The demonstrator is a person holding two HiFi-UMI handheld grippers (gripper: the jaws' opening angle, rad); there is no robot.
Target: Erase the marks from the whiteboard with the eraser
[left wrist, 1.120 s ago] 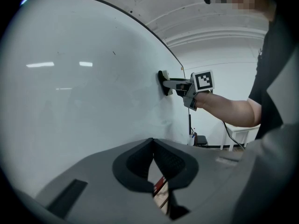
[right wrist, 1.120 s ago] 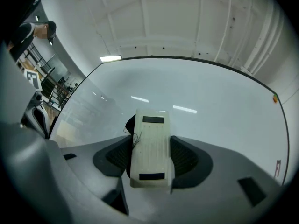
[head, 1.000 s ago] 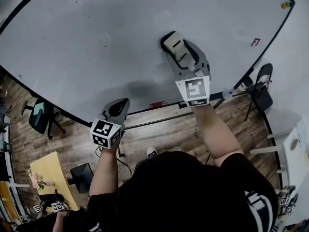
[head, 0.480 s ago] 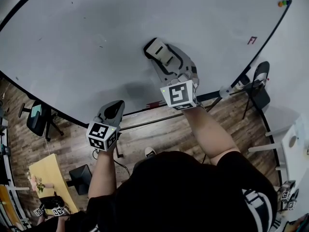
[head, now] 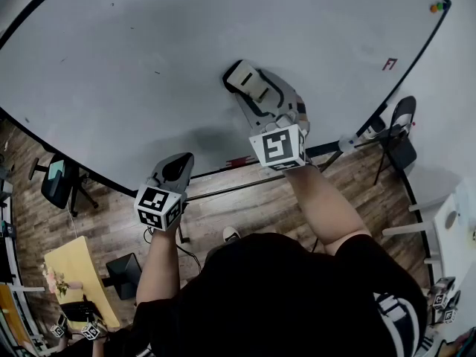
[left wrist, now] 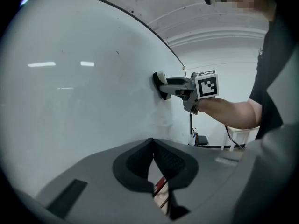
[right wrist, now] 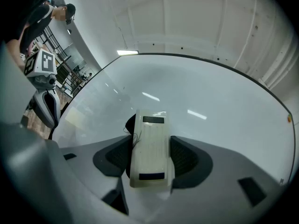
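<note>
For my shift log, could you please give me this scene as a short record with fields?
Surface: whiteboard, mostly clean
Eraser: eraser, flat against the whiteboard near its middle
Right tool: right tool, shut on the eraser
Left tool: left tool, shut, holding nothing, by the whiteboard's lower edge
Marks to erase: small red mark near the right edge

Wood-plank floor (head: pixel 111 214) fills the lower left of the head view; a black office chair (head: pixel 59 181) stands at the left edge; below it sits a pale yellow table (head: pixel 74 270), with a small dark boxy thing (head: pixel 125 270) just beside it; at the right a black folding chair (head: pixel 401 136) stands near a white wall (head: pixel 461 73); in the right gripper view a white panelled ceiling (right wrist: pixel 187 17) spans the top, with a bright strip light (right wrist: pixel 127 52) left of centre.
</note>
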